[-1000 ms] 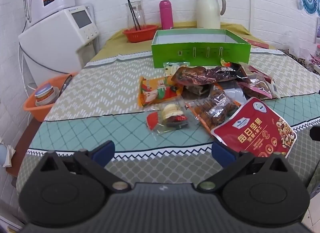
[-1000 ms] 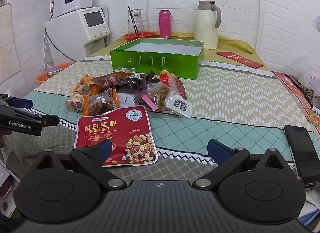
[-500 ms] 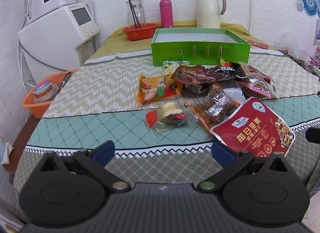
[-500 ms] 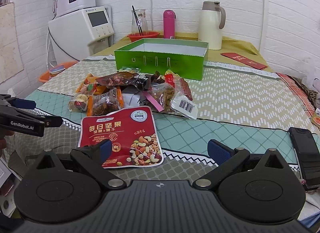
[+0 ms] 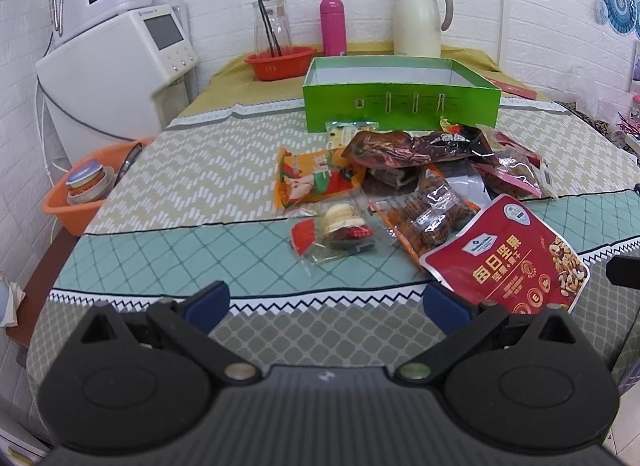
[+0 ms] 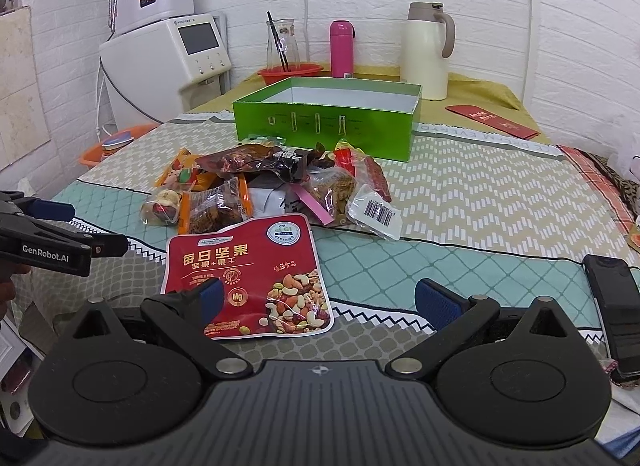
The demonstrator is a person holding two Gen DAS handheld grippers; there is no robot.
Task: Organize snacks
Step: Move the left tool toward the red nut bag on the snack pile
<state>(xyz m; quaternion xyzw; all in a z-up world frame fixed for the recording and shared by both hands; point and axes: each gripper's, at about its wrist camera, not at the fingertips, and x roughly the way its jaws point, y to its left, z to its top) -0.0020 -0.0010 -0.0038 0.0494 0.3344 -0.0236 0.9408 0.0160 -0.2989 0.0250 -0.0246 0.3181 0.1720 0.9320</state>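
Table [image 5: 168, 201] under patterned cloth | green box [image 5: 400, 105] open at far side | snack pile [image 5: 416, 181] just before it | red nut bag [image 6: 248, 270] nearest | left gripper [image 5: 326, 300], right gripper [image 6: 316, 298] both wide open, empty, at near edge

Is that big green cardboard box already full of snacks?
Apparently empty: the green cardboard box shows bare white inner walls; its floor is hidden.

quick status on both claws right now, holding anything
Left claw: open, holding nothing, above the near table edge.
Right claw: open, holding nothing, over the red nut pouch.
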